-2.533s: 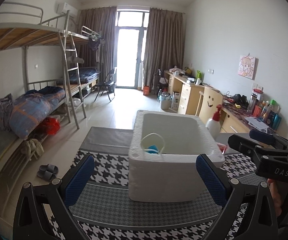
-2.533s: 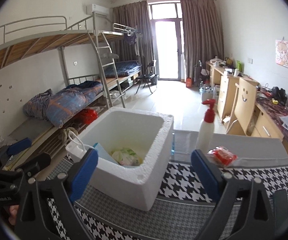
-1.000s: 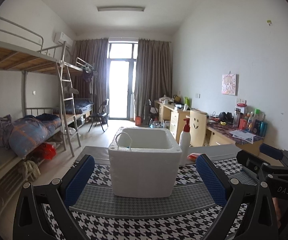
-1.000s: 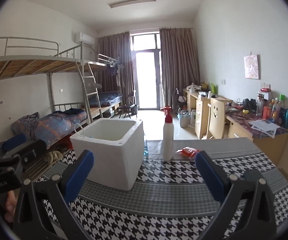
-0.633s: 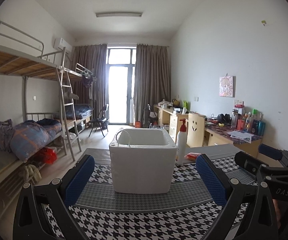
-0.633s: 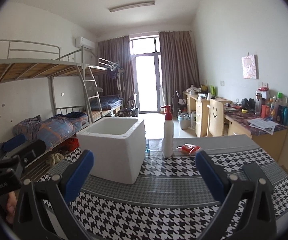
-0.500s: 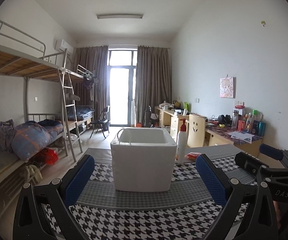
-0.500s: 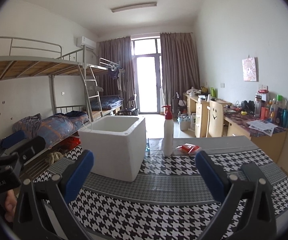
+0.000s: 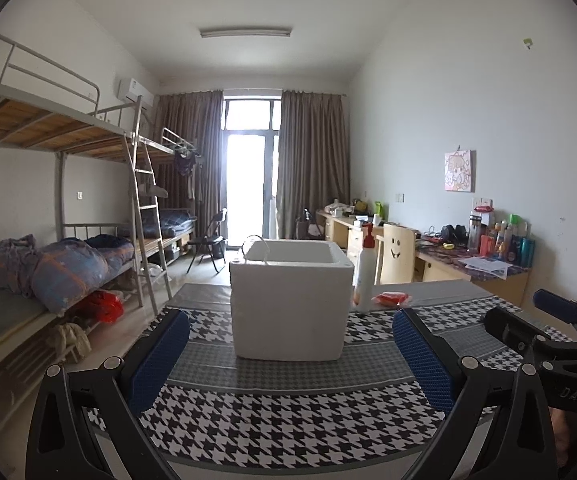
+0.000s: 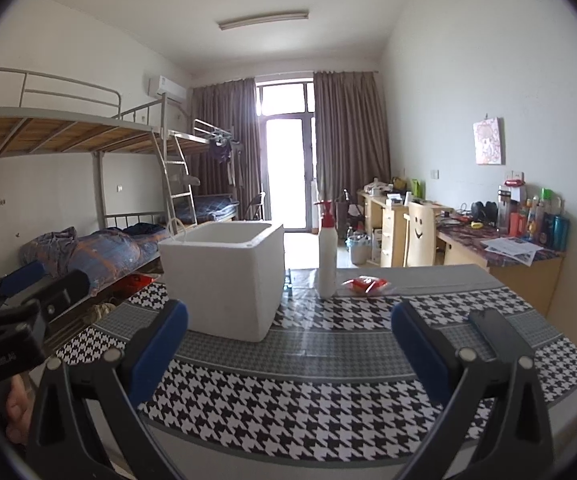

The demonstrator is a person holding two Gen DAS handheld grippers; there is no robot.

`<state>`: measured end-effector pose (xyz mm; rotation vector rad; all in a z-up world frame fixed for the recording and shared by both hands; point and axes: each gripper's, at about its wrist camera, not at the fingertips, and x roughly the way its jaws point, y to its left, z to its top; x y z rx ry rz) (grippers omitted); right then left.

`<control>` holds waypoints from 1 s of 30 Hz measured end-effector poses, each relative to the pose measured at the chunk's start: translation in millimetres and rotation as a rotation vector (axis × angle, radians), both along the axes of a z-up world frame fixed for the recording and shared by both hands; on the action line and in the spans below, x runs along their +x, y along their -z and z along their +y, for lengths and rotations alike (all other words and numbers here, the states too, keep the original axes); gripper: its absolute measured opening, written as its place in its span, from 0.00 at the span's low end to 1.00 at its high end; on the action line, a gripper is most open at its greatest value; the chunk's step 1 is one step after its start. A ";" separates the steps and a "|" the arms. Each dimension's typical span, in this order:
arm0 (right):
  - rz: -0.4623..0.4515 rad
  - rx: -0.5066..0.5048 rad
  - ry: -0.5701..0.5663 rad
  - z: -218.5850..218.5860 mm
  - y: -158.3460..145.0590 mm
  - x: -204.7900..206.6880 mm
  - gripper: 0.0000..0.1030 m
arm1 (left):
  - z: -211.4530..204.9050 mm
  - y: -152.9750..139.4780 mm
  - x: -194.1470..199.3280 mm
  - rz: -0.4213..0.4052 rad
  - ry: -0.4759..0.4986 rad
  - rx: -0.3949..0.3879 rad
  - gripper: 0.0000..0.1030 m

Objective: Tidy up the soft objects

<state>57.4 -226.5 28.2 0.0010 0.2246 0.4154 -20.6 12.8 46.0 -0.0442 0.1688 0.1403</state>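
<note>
A white foam box (image 9: 290, 304) stands upright on the counter (image 9: 288, 420), on its houndstooth cloth, with a thin white loop handle (image 9: 253, 242) rising above its far left rim; its inside is hidden from both views. Just to the right of the box, apart from it, a white pump bottle with a red top (image 10: 327, 249) stands upright, and a small red soft packet (image 10: 365, 283) lies flat on the cloth just right of the bottle, near the grey band at the counter's far side. The left gripper (image 9: 290, 360) hangs low over the near edge of the counter, facing the box squarely, its jaws released and spread wide with nothing between the blue pads (image 9: 156, 360). The right gripper (image 10: 288, 348) is held at the same near edge beside it, jaws likewise released and empty, with the box ahead to its left and the bottle and packet ahead. Both grippers are well apart from the box and packet. A bunk bed (image 9: 60, 216) lines the left wall
</note>
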 end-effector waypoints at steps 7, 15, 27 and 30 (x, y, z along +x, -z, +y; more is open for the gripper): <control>-0.014 -0.008 0.005 -3.7 4.3 -9.2 0.99 | 1.0 5.0 -7.4 -0.023 -0.019 -0.004 0.99; -0.022 0.002 0.012 -9.1 9.7 -18.0 0.99 | 0.8 9.1 -16.2 -0.029 -0.013 0.002 0.99; -0.014 0.023 0.014 -15.4 18.7 -28.4 0.99 | -2.4 18.6 -27.9 -0.018 -0.012 0.006 0.99; -0.013 0.026 0.014 -16.4 20.0 -32.3 0.99 | -4.7 19.2 -30.4 -0.015 -0.009 0.008 0.99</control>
